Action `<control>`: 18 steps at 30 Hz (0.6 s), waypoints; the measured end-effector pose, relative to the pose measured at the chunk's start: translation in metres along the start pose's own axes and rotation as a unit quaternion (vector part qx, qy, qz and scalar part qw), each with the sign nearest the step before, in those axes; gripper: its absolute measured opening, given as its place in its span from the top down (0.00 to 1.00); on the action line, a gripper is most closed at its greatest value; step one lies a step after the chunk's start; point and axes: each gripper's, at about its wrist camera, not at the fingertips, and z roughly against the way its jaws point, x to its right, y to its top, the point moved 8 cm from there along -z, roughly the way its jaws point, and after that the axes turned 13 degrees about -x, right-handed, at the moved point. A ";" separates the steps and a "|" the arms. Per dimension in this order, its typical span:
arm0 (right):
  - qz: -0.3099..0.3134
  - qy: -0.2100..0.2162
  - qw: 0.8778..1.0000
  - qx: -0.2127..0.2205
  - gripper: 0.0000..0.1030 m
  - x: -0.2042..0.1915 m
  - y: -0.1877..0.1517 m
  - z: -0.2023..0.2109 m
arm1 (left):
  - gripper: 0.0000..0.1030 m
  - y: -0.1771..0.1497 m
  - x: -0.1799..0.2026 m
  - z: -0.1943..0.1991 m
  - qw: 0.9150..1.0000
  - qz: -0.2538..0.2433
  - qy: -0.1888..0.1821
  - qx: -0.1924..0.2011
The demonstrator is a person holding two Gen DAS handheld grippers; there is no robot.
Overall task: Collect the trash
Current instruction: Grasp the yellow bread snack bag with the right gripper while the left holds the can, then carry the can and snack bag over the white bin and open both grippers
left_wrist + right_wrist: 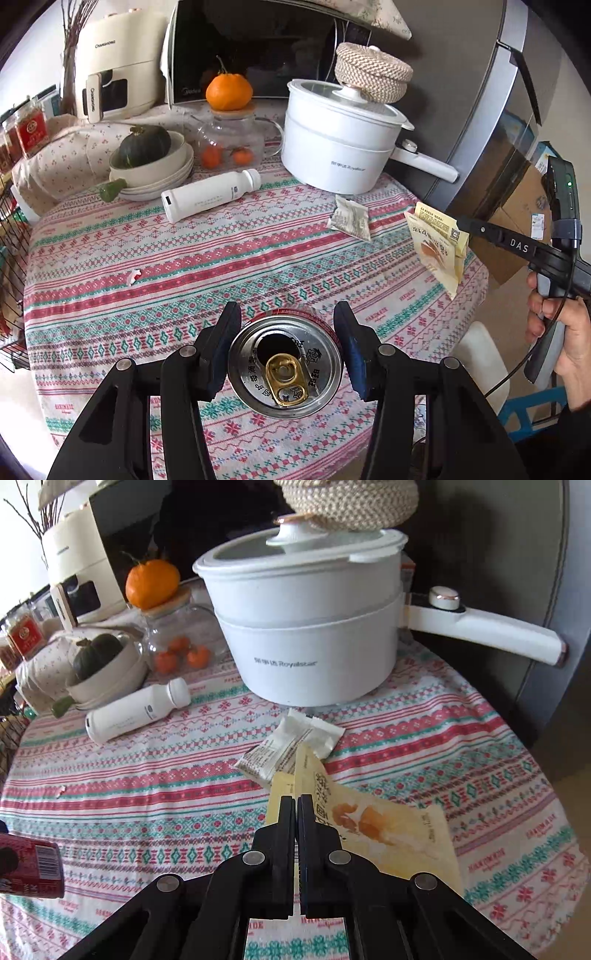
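Black linkage fingers (pixel 225 339), blue pads, silver rivets, "DAS" lettering.

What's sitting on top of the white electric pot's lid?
A woven lidded basket rests on the white electric pot, partly over its knob. The pot's inside can't be seen.

Patterned tablecloth (pixel 155 258) covers the table; white electric pot (pixel 332 147) stands at the back right, a woven lid (pixel 373 72) resting on its glass cover. Glass jar (pixel 231 138) beside it holds small oranges, one large orange (pixel 229 92) on its cork. Left of the jar, stacked bowls (pixel 155 173) carry a dark green squash (pixel 144 144); microwave (pixel 258 48) and cream appliance (pixel 114 70) behind.
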 end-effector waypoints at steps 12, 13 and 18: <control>-0.009 0.042 0.998 0.043 1.00 0.013 -0.059 0.113 | 0.47 -0.045 0.061 0.024 0.999 -0.039 -0.035 0.009; -0.010 0.044 0.998 0.045 1.00 0.014 -0.065 0.117 | 0.47 -0.048 0.065 0.023 0.998 -0.041 -0.038 0.007; -0.021 0.044 0.998 0.044 1.00 0.024 -0.096 0.129 | 0.47 -0.059 0.096 0.014 0.996 -0.067 -0.063 -0.008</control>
